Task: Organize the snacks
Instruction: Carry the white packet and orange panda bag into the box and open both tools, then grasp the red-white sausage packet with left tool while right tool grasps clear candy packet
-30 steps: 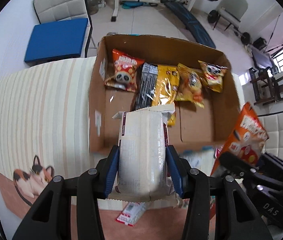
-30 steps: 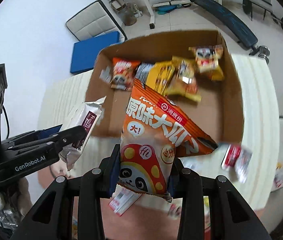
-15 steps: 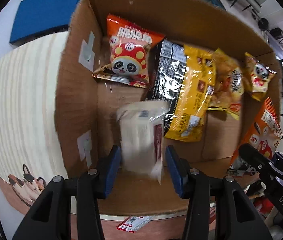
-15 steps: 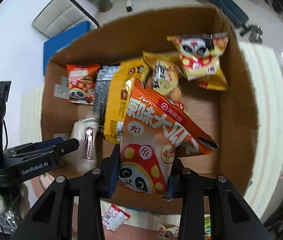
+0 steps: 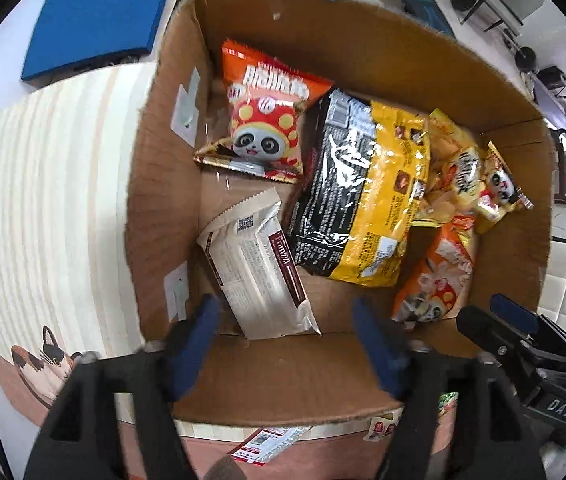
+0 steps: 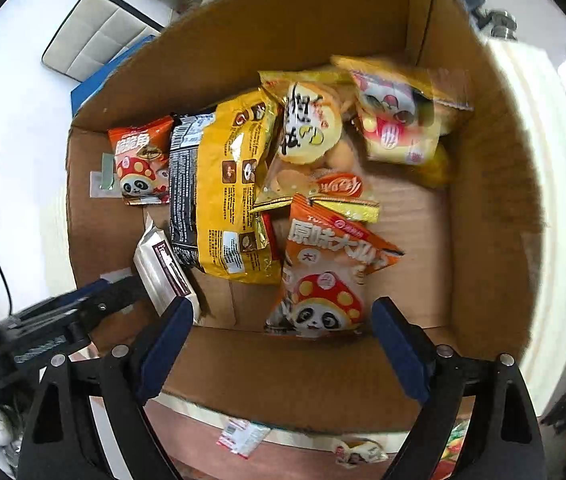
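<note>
An open cardboard box (image 5: pixel 163 168) (image 6: pixel 495 208) holds several snack packs. A white pack with a maroon stripe (image 5: pixel 257 268) (image 6: pixel 163 276) lies at the box's near left. An orange panda bag (image 6: pixel 319 276) (image 5: pixel 437 276) lies at the near middle. My left gripper (image 5: pixel 287 320) is open and empty above the white pack. My right gripper (image 6: pixel 283 320) is open and empty above the orange panda bag. Further back lie a red panda bag (image 5: pixel 267 116), a black-and-yellow pack (image 5: pixel 363 192) and yellow bags (image 6: pixel 395 116).
The box stands on a striped cream tablecloth (image 5: pixel 51 184) with a cat picture (image 5: pixel 43 360). Small sachets (image 5: pixel 271 444) (image 6: pixel 239 438) lie on the table in front of the box. A blue-cushioned chair (image 5: pixel 95 20) and gym gear stand beyond.
Both grippers have opened. The white pack dropped from my left gripper and the orange panda bag from my right; both now lie on the box floor.
</note>
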